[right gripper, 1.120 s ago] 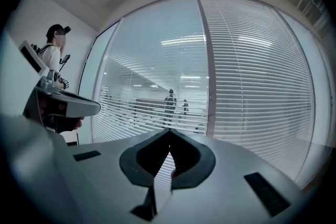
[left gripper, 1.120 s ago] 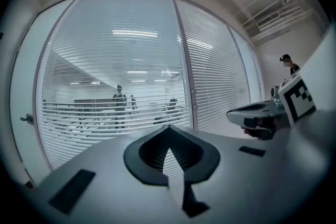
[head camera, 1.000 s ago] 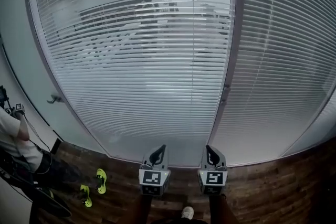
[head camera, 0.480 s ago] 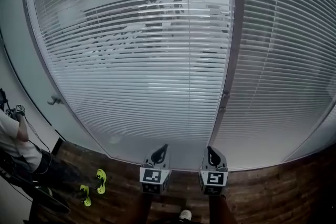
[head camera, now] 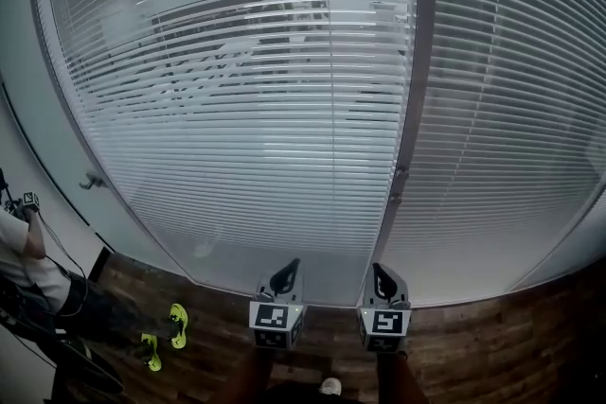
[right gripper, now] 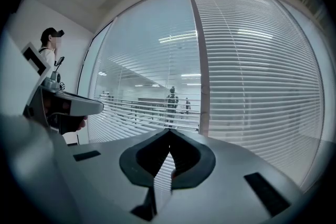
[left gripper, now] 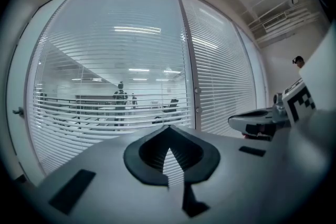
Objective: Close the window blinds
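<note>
**Blinds untouched; both grippers closed and empty**

Compared with a second earlier, both grippers are seen slightly lower before the window, and the bystander (head camera: 24, 274) is displaced toward the left edge. The slats are unchanged.

Counted left to right: one bystander, two yellow-green shoes (head camera: 161, 336), two blinds, two grippers.

The left blind (head camera: 237, 128) is set with its slats open, and a room is visible through it. The right blind (head camera: 511, 109), beyond the window post (head camera: 409, 90), appears nearly closed.

The left gripper (head camera: 286, 277) and right gripper (head camera: 383, 279) are held near the window's lower edge, apart from the blinds. Their jaws are closed on nothing.
</note>
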Demonstrator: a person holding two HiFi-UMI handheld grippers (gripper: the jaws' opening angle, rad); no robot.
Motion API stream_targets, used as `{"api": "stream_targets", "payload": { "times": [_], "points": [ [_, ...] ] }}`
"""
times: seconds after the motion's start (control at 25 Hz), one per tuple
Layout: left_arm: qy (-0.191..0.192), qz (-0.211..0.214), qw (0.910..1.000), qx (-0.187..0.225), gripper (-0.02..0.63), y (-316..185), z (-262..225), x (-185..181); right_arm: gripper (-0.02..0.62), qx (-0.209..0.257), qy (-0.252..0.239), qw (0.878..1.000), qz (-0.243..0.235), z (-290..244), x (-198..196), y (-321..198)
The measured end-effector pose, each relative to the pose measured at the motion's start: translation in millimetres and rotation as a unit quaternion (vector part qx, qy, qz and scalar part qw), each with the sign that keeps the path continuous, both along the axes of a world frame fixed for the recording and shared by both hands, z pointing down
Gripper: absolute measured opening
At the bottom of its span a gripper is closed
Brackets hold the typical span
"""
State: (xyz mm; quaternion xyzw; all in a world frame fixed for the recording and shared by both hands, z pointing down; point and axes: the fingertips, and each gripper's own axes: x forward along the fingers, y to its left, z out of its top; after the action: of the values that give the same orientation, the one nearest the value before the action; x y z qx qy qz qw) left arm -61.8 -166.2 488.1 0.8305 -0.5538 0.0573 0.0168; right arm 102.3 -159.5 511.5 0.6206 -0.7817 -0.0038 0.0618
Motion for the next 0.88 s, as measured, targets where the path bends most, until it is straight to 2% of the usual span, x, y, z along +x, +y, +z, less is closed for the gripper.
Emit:
{"api": "stream_targets", "payload": {
  "times": [0.28, 0.52, 0.72, 0.88],
  "points": [
    [0.007, 0.004, 0.9999, -0.013, 0.000, -17.2, 5.3, 1.6, 0.002, -0.003, -0.009, 1.000, 0.001, -4.2, -3.3, -16.8],
    [0.015, 0.009, 0.9998, -0.003, 0.000, -46.7, 5.0, 4.5, 0.002, 0.006, -0.009, 1.000, 0.006, -2.3, -8.8, -42.2],
    [0.013, 0.030, 0.9995, 0.002, 0.000, -81.2, 1.3, 10.5, 0.002, 0.004, -0.003, 1.000, 0.016, -5.8, -5.7, -69.9],
    [0.009, 0.035, 0.9993, 0.005, 0.000, -98.0, 15.4, 6.5, 0.002, 0.005, -0.008, 1.000, 0.028, 8.7, -4.7, -83.4]
  ]
}}
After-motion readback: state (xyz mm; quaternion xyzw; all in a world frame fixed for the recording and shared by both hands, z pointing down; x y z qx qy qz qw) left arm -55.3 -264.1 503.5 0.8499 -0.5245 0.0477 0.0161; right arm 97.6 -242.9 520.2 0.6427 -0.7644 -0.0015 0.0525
